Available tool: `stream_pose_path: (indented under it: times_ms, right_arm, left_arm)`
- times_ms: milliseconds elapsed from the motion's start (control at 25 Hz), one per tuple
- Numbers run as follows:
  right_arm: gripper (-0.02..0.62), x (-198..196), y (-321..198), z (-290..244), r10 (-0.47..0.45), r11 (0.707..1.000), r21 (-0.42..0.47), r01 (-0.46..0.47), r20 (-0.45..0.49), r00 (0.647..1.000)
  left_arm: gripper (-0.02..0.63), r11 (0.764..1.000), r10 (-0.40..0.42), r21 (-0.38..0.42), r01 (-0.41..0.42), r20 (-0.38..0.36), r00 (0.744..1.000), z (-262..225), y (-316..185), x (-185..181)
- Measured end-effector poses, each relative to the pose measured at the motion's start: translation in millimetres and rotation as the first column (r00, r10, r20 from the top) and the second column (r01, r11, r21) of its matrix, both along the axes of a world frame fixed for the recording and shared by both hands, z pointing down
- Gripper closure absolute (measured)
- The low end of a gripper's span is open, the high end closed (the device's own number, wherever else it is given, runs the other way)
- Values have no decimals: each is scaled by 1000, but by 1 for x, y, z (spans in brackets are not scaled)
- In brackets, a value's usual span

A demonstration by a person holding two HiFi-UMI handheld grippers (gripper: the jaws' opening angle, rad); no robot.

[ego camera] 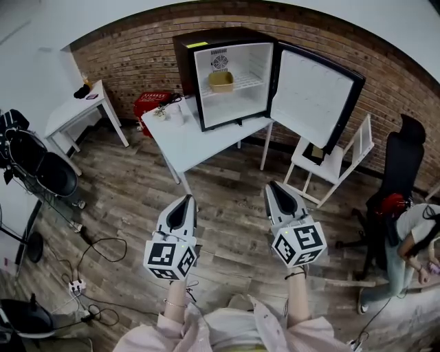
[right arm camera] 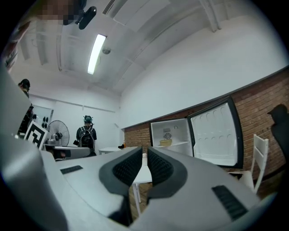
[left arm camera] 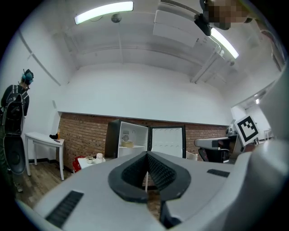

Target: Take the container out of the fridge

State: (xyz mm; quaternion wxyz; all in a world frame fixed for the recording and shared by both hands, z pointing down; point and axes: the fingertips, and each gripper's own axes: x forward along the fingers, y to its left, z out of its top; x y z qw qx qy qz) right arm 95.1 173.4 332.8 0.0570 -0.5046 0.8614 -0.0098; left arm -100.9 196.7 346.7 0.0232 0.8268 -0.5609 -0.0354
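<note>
The left gripper (ego camera: pixel 185 199) and right gripper (ego camera: pixel 274 186) both have their fingers clenched on nothing. The container (ego camera: pixel 221 80) sits inside the open fridge (ego camera: pixel 184 69), well ahead of them.

Setting: an indoor test or recording workspace, not a home. Indicators:
- Bare brick wall (ego camera: pixel 130 62) at the far side, plain white walls elsewhere, wood-plank floor (ego camera: pixel 137 192).
- Tube ceiling lights (left arm camera: pixel 104 11) on an exposed white ceiling.
- A compact fridge (ego camera: pixel 234 103) standing on a white table (ego camera: pixel 185 141) rather than built in.
- Loose cables and a power strip (ego camera: pixel 75 285) on the near-left floor.
- A black office chair (ego camera: pixel 402 165) at right, a white side table (ego camera: pixel 72 110) at far left, and a pedestal fan (right arm camera: pixel 58 131).
</note>
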Motion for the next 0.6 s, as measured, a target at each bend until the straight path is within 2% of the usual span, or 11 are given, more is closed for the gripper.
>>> stream_pose_path:
  times_ms: [80, 400, 600]
  right_arm:
    - [536, 1, -3, 2, 1, 1000, -4, -1, -2, 1000]
    - [434, 6, -22, 13, -6, 1000, -17, 6, 1, 1000]
    - [399, 8, -37, 17, 8, 1000, 3, -8, -8, 1000]
  left_arm:
    - [614, 1000, -5, -3, 5, -2, 1000, 1, -1, 1]
    - [614, 1000, -10, -15, 9, -5, 1000, 7, -17, 9]
    - [614, 1000, -2, -29, 2, -4, 1000, 13, -32, 13]
